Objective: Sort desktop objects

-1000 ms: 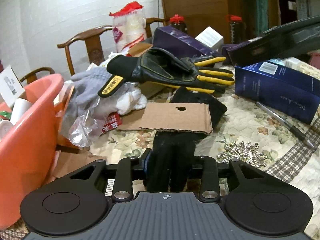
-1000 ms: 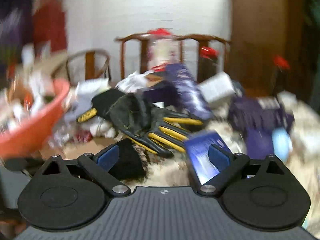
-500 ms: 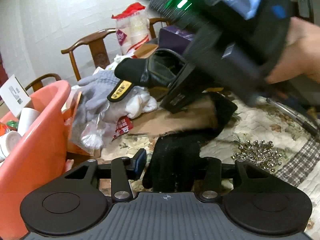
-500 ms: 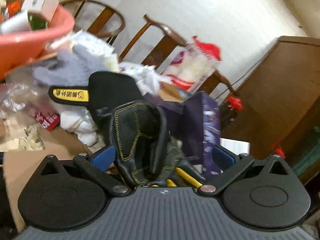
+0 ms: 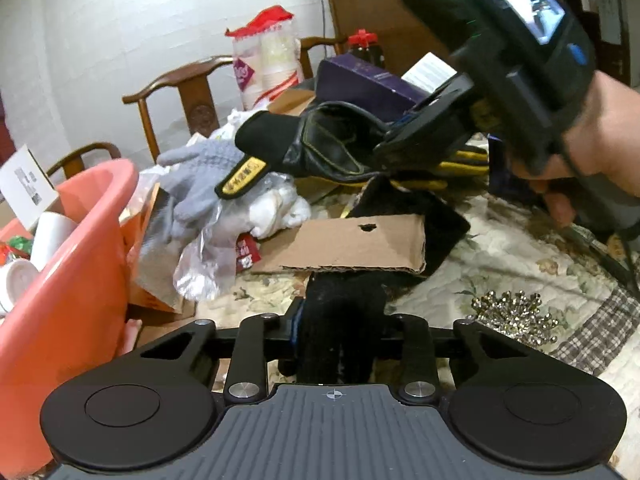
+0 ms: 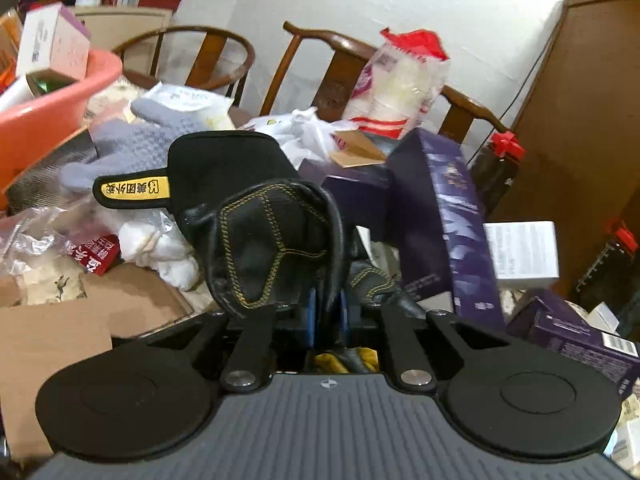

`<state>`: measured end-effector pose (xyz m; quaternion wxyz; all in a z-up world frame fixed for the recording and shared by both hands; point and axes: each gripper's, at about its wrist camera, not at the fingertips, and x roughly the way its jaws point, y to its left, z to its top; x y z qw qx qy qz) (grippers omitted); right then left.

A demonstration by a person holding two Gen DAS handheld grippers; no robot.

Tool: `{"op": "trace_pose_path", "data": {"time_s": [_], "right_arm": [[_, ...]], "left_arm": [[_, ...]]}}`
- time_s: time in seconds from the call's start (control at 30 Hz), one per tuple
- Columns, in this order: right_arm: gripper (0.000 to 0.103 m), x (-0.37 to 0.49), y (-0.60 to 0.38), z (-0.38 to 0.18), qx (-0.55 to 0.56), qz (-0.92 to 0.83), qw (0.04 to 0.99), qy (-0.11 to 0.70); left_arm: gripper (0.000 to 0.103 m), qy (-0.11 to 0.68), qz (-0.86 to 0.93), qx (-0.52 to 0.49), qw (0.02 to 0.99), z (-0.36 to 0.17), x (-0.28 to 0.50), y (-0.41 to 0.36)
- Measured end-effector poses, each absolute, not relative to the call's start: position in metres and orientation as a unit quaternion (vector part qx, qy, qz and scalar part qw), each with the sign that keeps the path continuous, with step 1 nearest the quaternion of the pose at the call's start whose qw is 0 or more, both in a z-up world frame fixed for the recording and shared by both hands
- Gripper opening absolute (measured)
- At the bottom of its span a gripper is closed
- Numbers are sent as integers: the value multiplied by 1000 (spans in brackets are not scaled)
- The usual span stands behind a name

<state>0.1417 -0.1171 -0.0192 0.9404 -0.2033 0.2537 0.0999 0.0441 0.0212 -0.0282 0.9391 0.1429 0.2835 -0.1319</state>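
Note:
A black knit glove [image 5: 344,292] lies on the floral cloth, partly under a cardboard piece [image 5: 352,240]. My left gripper [image 5: 340,324] has its jaws closing, and the pads press the glove's near end between them. A black-and-yellow leather work glove [image 6: 264,252] rests on the clutter behind. My right gripper [image 6: 329,308] is shut on a fold of its palm. In the left wrist view the same leather glove [image 5: 328,140] sticks out of the right gripper [image 5: 424,136], which a person's hand [image 5: 600,128] holds.
An orange basin [image 5: 80,248] with boxes and cups stands at the left. A grey knit glove [image 5: 200,176], crumpled plastic and white cloth lie beside it. Purple boxes [image 6: 448,208], a white box [image 6: 524,248] and a bag of cups [image 6: 400,80] crowd the back. Silver pins [image 5: 512,312] lie at the right.
The right gripper swung in from the right over the leather glove and closed on it. The left gripper widened briefly, then closed again on the black glove without moving.

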Motion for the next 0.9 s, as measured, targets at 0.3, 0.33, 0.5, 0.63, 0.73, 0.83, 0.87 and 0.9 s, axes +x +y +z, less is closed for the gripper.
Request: {"op": "trace_pose_path", "data": {"time_s": [0.3,0.33,0.5,0.63,0.73,0.83,0.87,0.9], "right_arm": [[12,104,-132,25,-188,127,955,191],[12,99,-133,31,-187,129,956,185],[11,83,-137,54,-176,140,961,162],[11,72,-141,75,-159,151,964,149],[11,63,-144,90,-147,157,967,136],[11,55,-143,103,-147,158,969,121],[10,54,-143,106,-145,160,969,120],[10,53,-143,110,-142,161,970,117]], "left_arm": [[19,219,-104,139,960,13,32,25],[19,213,-102,137,962,18,30,26],[18,191,-84,136,968,41,21,31],[18,182,-81,140,970,54,16,36],[19,186,-73,142,970,55,13,42],[19,205,-67,139,967,48,16,48],[19,213,-64,137,965,44,17,51],[19,222,-63,137,963,38,18,52]]}}
